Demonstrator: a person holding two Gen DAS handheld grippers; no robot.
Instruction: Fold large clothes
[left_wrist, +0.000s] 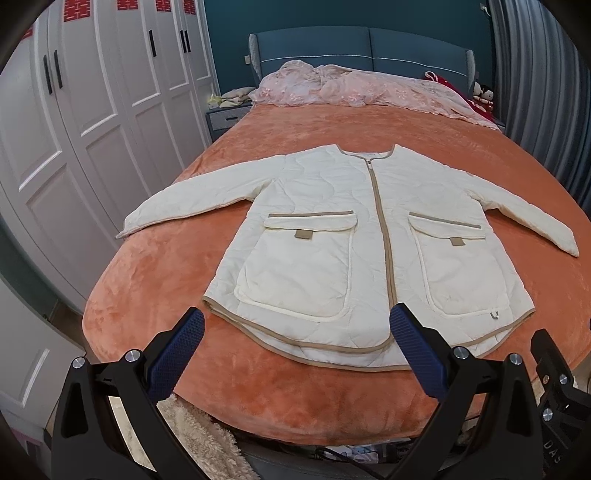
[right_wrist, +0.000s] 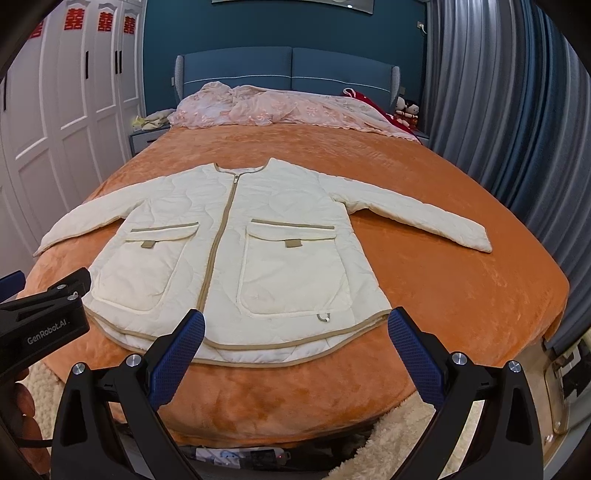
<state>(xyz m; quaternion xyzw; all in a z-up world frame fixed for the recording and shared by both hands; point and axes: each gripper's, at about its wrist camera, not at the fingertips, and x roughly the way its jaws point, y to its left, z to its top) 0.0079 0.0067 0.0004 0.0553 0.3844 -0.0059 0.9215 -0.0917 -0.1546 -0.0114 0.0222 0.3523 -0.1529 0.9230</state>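
A cream quilted jacket (left_wrist: 332, 229) with tan trim, a zipped front and two flap pockets lies flat, face up, on the orange bedspread (left_wrist: 155, 280), sleeves spread to both sides, hem toward me. It also shows in the right wrist view (right_wrist: 236, 240). My left gripper (left_wrist: 297, 319) is open and empty, hovering just short of the hem's left half. My right gripper (right_wrist: 295, 321) is open and empty, hovering over the hem's right half. The left gripper's body (right_wrist: 44, 314) shows at the right wrist view's left edge.
A crumpled pink quilt (left_wrist: 354, 88) lies at the head of the bed by the blue headboard (left_wrist: 362, 48). White wardrobes (left_wrist: 74, 110) stand to the left, grey curtains (right_wrist: 509, 110) to the right. A fluffy cream rug (left_wrist: 199, 435) lies below the bed's foot.
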